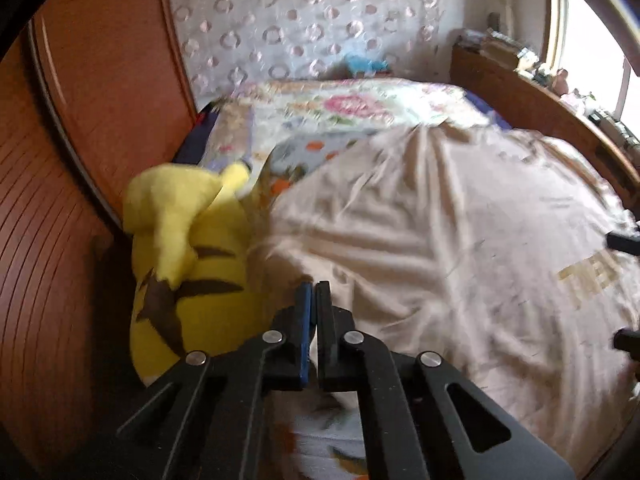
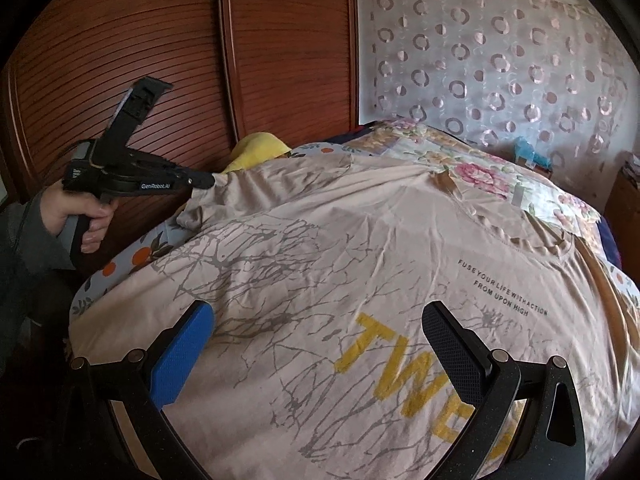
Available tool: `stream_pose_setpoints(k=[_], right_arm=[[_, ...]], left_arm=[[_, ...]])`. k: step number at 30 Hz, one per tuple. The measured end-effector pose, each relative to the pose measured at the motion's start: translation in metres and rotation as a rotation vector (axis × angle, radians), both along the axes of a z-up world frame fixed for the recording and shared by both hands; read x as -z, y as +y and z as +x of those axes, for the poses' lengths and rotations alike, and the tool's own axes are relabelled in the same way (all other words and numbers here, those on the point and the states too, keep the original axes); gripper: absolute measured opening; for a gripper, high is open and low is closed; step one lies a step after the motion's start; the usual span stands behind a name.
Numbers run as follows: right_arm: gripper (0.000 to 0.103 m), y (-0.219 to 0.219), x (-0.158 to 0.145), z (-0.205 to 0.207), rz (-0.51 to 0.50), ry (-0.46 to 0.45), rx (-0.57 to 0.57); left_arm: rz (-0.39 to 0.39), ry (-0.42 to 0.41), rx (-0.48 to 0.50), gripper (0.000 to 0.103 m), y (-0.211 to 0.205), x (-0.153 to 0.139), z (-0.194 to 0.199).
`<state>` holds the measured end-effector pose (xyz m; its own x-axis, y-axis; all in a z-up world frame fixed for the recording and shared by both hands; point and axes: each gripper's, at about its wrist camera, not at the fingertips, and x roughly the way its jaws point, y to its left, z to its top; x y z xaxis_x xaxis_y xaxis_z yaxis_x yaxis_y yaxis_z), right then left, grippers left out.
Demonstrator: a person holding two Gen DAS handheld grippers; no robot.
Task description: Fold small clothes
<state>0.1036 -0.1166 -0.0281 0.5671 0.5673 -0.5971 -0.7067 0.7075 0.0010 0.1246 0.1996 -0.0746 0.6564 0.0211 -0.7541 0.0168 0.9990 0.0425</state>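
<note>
— What do you see over your left fingers?

— My left gripper [image 1: 313,294] has its jaws pressed together on the edge of the beige T-shirt [image 1: 440,240]; the cloth runs away from the tips, far and to the right, across the bed [image 1: 320,108]. A yellow plush toy [image 1: 188,248] sits just left of my tips. If I sweep left, I think I'd knock it or drag it into the fold.

— And over the right?

— My right gripper [image 2: 316,356] stands wide open, holding nothing, above the shirt's printed chest. At the far left the left gripper pinches what looks like a sleeve, lifted off the bed. With only that one pinch, I expect the thin fabric could slip or bunch.

— The room?

— A floral quilt [image 2: 480,172] under the shirt, a wooden wardrobe [image 2: 160,40] on the left, a circle-patterned curtain [image 2: 500,60] far behind.
</note>
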Motion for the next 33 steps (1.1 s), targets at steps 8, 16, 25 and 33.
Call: stream_pose_setpoints(k=[8, 16, 25, 33], right_arm=[[0.103, -0.019, -0.007, 0.011, 0.028, -0.007, 0.048], [0.103, -0.040, -0.004, 0.018, 0.056, -0.008, 0.113], [0.102, -0.030, 0.003, 0.026, 0.062, 0.002, 0.125], [0.076, -0.003, 0.009, 0.046, 0.044, 0.015, 0.029]], left_arm=[[-0.066, -0.101, 0.132, 0.003, -0.055, -0.049, 0.009], [-0.088, -0.140, 0.224, 0.011, -0.111, -0.067, 0.012], [-0.108, -0.209, 0.167, 0.075, -0.089, -0.069, -0.025], [-0.076, -0.241, 0.048, 0.083, -0.056, -0.046, -0.061]])
